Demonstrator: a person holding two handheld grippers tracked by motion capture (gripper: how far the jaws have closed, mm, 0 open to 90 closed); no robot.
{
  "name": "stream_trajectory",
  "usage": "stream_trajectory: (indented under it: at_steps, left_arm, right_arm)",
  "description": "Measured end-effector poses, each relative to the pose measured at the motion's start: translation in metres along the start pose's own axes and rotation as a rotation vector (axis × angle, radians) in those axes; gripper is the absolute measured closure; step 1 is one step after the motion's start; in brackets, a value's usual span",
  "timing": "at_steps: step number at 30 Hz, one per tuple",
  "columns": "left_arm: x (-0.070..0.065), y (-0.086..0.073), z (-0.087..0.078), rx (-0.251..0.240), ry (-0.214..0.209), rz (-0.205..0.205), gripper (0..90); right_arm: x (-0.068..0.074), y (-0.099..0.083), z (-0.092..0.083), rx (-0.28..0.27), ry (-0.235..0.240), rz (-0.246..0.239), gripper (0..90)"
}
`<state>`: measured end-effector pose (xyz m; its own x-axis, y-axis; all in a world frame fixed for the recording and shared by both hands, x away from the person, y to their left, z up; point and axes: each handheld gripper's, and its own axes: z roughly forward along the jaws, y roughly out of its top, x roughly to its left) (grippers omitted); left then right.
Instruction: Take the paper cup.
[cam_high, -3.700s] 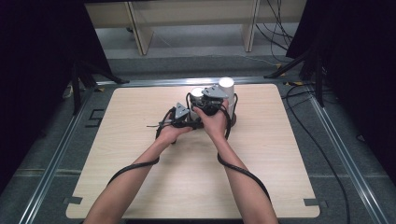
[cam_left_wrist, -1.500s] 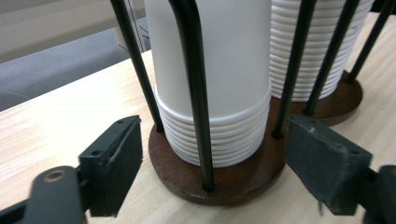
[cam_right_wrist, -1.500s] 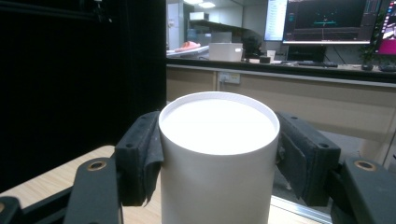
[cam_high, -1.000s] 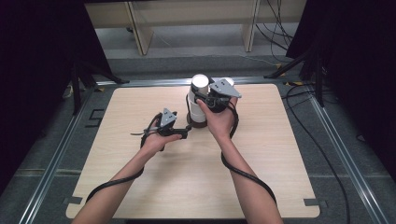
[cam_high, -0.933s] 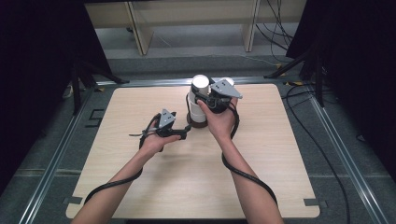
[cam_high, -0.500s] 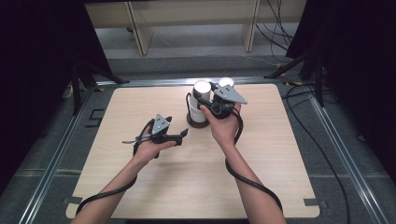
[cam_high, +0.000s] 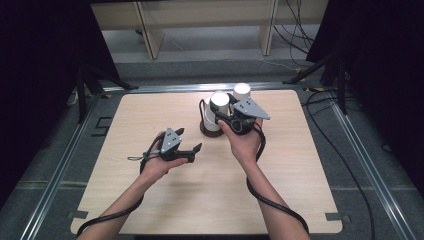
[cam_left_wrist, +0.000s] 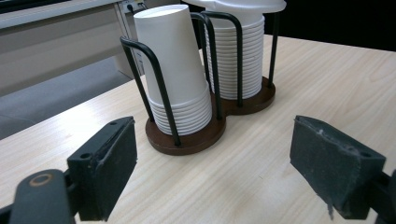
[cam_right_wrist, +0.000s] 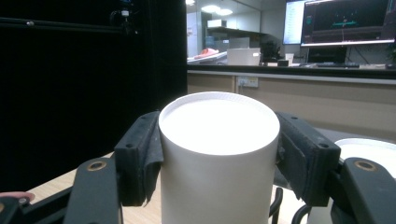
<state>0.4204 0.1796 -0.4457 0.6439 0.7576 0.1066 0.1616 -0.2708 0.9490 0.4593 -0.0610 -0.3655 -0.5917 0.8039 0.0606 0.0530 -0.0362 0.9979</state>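
Nearest us, we see the left gripper (cam_high: 189, 148) over bare table (cam_high: 150, 200), its jaws apart with nothing between them; farther on, the right gripper (cam_high: 227, 117) is clamped on the top paper cup (cam_right_wrist: 218, 140), bottom up, of a stack (cam_left_wrist: 180, 88) in the wire cup holder (cam_left_wrist: 187, 137); beyond stands the holder's second stack (cam_left_wrist: 238, 60), just beside.

2 cup stacks (cam_left_wrist: 180, 88) in rack (cam_left_wrist: 201, 135) on table (cam_high: 150, 115)
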Motion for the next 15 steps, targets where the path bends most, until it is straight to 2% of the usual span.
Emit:
stream_trajectory:
  at_steps: [2,3,4,5,7,8,9,12,13,15]
  left_arm:
    - [-0.001,-0.001,-0.002,-0.003,-0.002,0.007,14.7]
    - [-0.001,-0.001,-0.003,-0.010,-0.005,0.024,14.7]
    - [-0.003,-0.002,-0.005,-0.001,-0.005,0.007,14.7]
    - [-0.003,-0.002,-0.006,0.000,-0.004,0.009,14.7]
    - [-0.005,-0.002,-0.008,-0.011,-0.004,0.015,14.6]
    - [-0.005,-0.002,-0.010,-0.004,-0.001,0.020,14.6]
    - [-0.006,-0.003,-0.011,-0.009,-0.001,0.017,14.6]
    - [-0.007,-0.005,-0.015,-0.004,-0.008,0.026,14.7]
    - [-0.008,-0.006,-0.016,-0.011,-0.010,0.032,14.6]
    - [-0.009,-0.007,-0.019,0.001,-0.009,0.045,14.7]
  right_arm:
    - [-0.002,0.000,-0.004,-0.009,-0.007,-0.038,35.6]
    - [0.000,0.000,-0.005,-0.010,-0.001,-0.007,35.6]
    - [0.000,0.000,-0.007,-0.006,0.001,-0.002,35.5]
    - [-0.002,0.000,-0.009,-0.010,-0.008,-0.029,35.5]
    - [0.001,0.000,-0.011,-0.010,0.010,0.000,35.6]
    - [0.000,0.000,-0.013,-0.015,0.005,-0.009,35.6]
    - [0.001,0.000,-0.016,0.007,-0.001,-0.011,35.6]
    - [0.002,-0.002,-0.018,-0.006,0.013,0.002,35.6]
    - [0.001,-0.002,-0.020,-0.005,0.009,-0.009,35.6]
    - [0.003,-0.003,-0.024,0.016,0.008,0.003,35.5]
